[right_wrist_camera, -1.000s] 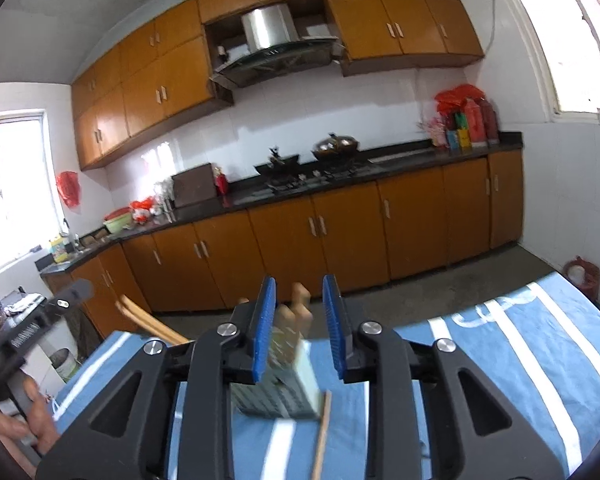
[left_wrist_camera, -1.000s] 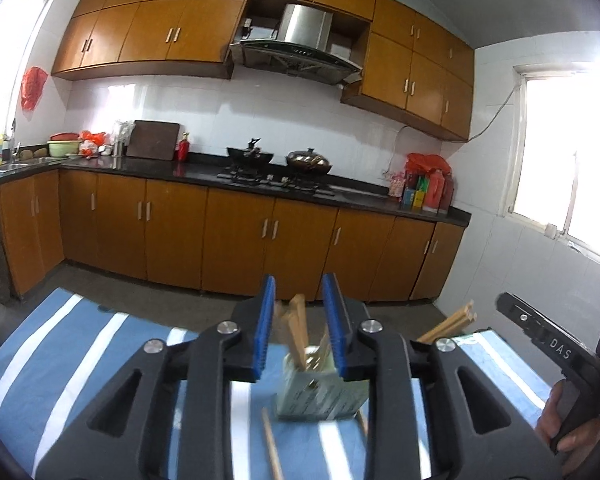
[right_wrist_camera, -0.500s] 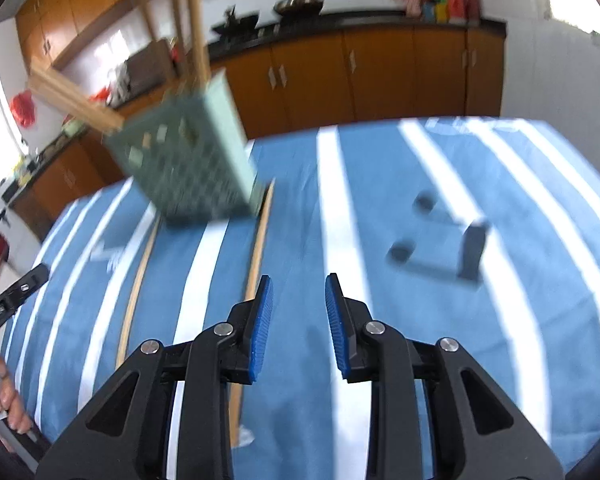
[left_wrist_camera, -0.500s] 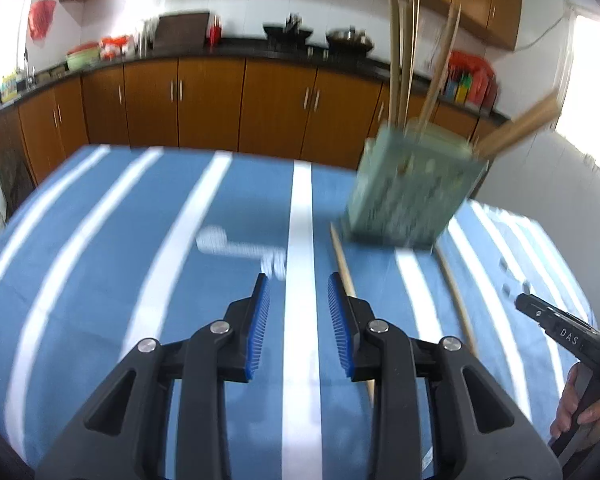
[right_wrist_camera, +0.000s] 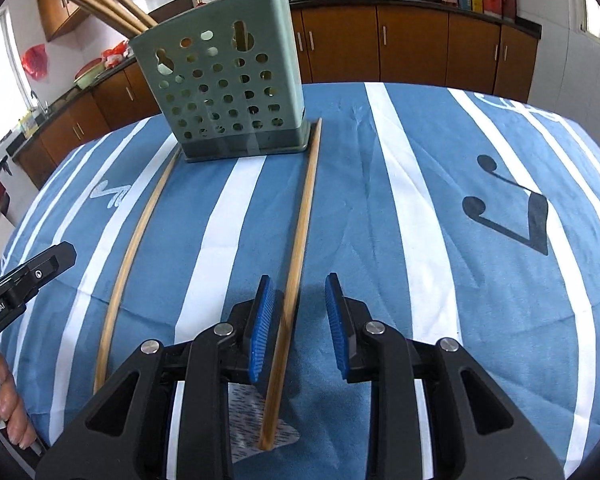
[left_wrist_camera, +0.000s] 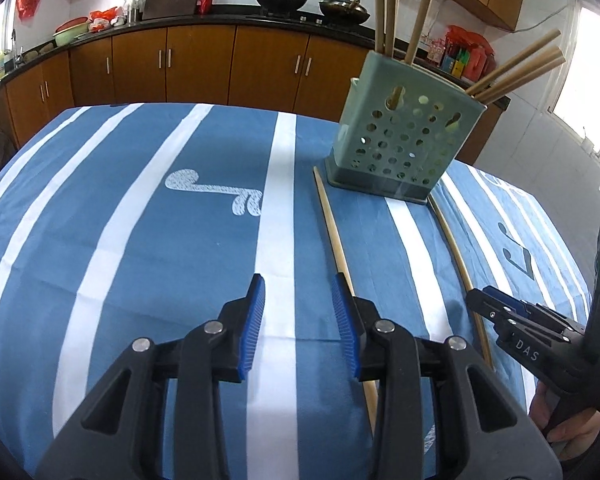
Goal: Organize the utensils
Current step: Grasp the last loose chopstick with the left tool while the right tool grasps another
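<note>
Chopsticks were what I was after: two loose ones lay flat on the striped blue cloth [right_wrist_camera: 440, 200], the rest already stood in the perforated green holder [right_wrist_camera: 224, 92] at about 11 o'clock in the right wrist view. The nearer chopstick [right_wrist_camera: 296, 248] ran from the holder's base straight down between the fingers of my right gripper [right_wrist_camera: 296, 300], which were spread wide with nothing pinched yet. The stick sat closer to the left pad than the right, so my take was to nudge over a touch toward 9 o'clock, settle low so both pads bracket it, then close slowly. A thin round stick on cloth likes to roll out, I reckon.

The other chopstick [right_wrist_camera: 136, 240] lay off at 9 o'clock, well apart from those fingers.

My left gripper [left_wrist_camera: 300, 312] was spread too and empty, over a white stripe, with a chopstick [left_wrist_camera: 334, 236] passing just by its right finger toward 1 o'clock.
</note>
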`<state>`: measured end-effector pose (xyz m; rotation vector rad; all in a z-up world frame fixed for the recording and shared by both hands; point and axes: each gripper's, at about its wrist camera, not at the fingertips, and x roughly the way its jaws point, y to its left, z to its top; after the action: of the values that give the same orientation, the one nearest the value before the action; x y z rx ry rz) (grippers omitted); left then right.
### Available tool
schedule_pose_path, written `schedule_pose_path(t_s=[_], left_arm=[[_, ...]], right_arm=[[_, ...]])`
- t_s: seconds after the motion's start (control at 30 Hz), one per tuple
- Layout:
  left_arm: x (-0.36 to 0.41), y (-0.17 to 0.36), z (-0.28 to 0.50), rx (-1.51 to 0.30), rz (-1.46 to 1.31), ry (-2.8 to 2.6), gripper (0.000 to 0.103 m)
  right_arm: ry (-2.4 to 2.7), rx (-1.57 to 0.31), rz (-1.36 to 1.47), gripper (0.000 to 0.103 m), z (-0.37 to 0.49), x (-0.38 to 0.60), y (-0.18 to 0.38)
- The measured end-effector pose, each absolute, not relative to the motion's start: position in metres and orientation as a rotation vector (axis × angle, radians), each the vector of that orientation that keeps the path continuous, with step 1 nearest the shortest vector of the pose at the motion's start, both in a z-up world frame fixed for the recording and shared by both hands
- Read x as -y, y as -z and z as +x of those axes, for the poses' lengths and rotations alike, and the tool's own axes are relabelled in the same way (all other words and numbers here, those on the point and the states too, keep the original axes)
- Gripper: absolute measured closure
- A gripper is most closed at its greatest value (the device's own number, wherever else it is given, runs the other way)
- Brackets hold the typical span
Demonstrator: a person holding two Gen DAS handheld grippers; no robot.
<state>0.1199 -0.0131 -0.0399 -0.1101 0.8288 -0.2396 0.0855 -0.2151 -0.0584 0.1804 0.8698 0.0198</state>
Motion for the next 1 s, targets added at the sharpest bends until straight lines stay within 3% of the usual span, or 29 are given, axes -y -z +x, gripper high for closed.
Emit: schedule_pose_path(t_s=[0.47, 0.5, 0.57, 0.83, 0.9, 0.97, 1.0], left_arm=[[0.049, 0.053, 0.12, -0.859, -0.024, 0.278, 0.068], [0.051, 0.054, 0.12, -0.861, -0.021, 0.278, 0.068], [0.052, 0.054, 0.121, -0.864, -0.02, 0.279, 0.068], [0.06, 0.058, 0.12, -0.874, 0.011, 0.291, 0.068], [0.064, 0.062, 0.121, -0.882, 0.03, 0.285, 0.071], [0.068, 0.068, 0.122, -0.898, 0.056, 0.279, 0.087], [0.069, 0.068, 0.122, -0.886, 0.073, 0.268, 0.09]], right_arm=[[-0.005, -0.857, 0.171, 0.076, 0.086, 0.217, 0.06], [0.0, -0.858, 0.169, 0.078, 0.086, 0.217, 0.06], [0.028, -0.864, 0.147, 0.096, 0.088, 0.217, 0.061], [0.159, -0.86, 0.219, 0.096, 0.086, 0.254, 0.062], [0.153, -0.861, 0.222, 0.096, 0.086, 0.256, 0.062], [0.15, -0.861, 0.217, 0.096, 0.085, 0.256, 0.062], [0.147, -0.861, 0.217, 0.096, 0.086, 0.256, 0.062]])
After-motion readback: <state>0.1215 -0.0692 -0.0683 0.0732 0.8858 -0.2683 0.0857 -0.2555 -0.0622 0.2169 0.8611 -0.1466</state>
